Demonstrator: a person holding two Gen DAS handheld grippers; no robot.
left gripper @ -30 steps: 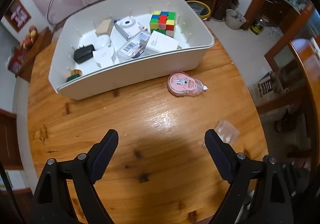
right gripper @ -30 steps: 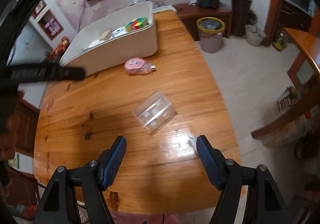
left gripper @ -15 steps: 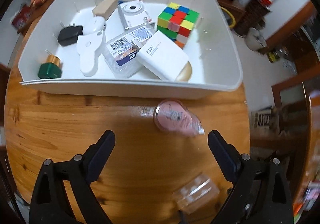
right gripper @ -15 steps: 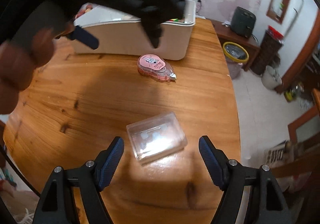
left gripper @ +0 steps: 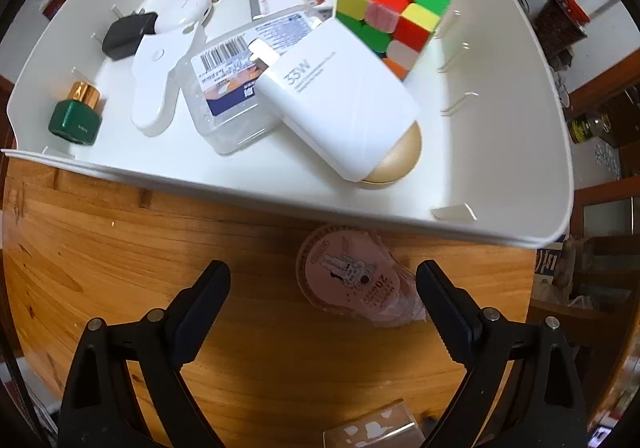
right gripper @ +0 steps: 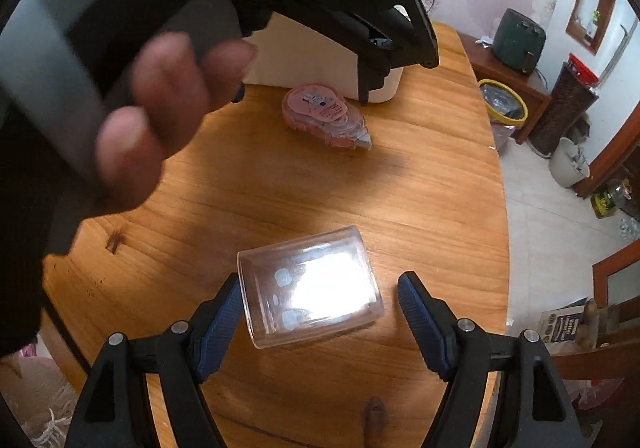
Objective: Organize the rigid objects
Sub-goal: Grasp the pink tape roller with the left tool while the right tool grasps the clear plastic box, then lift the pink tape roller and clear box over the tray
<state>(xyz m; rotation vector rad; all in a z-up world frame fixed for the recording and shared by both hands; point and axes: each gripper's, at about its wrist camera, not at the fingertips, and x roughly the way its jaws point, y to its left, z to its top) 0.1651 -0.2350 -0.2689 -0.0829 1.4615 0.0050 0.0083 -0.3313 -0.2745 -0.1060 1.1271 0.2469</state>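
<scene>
Both grippers have moved closer: the left gripper (left gripper: 322, 300), jaws wide and empty, frames one pink tape dispenser (left gripper: 354, 282) at lower centre; the right gripper (right gripper: 320, 308), wide and empty, straddles one clear box (right gripper: 310, 292).

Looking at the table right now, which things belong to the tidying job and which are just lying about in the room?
Part of the job:
pink tape dispenser
clear plastic box
white bin
left gripper
right gripper

Just lying about:
yellow-rimmed trash can
dark appliance
</scene>
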